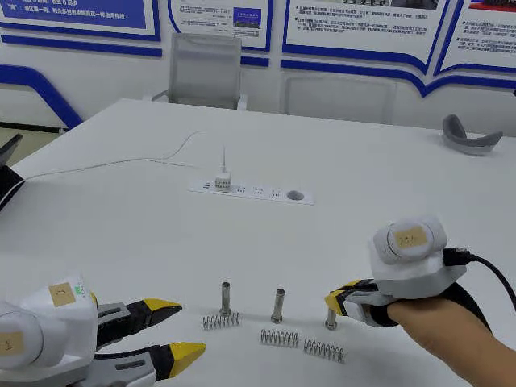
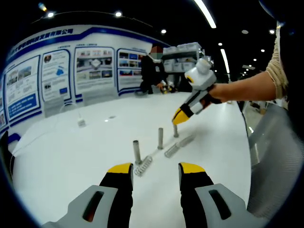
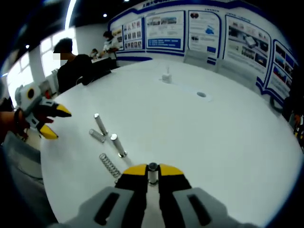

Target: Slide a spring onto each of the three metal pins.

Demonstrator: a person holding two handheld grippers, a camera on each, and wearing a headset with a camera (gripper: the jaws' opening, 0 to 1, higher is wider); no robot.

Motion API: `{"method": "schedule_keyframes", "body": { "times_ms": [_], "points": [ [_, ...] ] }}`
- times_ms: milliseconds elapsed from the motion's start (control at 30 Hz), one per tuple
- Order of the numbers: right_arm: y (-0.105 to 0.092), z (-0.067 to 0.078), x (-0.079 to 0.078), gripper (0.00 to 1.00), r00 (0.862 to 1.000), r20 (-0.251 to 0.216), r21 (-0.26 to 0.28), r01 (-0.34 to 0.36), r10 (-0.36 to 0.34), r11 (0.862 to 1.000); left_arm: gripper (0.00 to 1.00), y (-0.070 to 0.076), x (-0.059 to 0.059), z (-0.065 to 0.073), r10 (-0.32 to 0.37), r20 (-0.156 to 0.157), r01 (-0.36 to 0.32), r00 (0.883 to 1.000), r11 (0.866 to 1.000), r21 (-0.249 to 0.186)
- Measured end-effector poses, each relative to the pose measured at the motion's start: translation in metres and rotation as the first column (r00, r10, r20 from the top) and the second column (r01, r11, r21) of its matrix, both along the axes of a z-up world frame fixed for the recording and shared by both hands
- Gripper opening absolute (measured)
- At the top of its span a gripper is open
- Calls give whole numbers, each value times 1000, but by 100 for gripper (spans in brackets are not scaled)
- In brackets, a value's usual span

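White table [image 1: 121,234] bears a power strip [image 1: 250,192] behind the three pins [image 1: 278,305].

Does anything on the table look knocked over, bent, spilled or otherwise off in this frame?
Nothing stands out. The left pin, middle pin and right pin stand upright; three springs lie flat beside them. The right gripper is shut on the right pin; the left gripper is open.

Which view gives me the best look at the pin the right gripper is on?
The right gripper view: the pin stands close up between the right gripper's yellow fingers, top face plain. The head view shows it partly hidden by those fingers; the left gripper view shows it small and far.
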State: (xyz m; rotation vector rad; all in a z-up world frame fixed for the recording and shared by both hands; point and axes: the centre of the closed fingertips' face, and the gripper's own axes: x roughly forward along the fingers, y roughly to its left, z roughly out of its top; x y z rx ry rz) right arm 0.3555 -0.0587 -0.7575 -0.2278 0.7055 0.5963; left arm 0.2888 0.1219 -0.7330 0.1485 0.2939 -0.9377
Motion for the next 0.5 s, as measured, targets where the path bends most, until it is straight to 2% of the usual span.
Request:
{"method": "schedule_keyframes", "body": {
  "times_ms": [267,500],
  "points": [
    [-2,0,-2,9,1000,-2,4,5,-5,1000,39,-6,-2,2,-6,1,6,1000,1000,-11],
    [-3,4,-1,9,1000,14,11,5,-5,1000,39,-7,-3,3,-10,5,10,1000,1000,-15]
  ]
}}
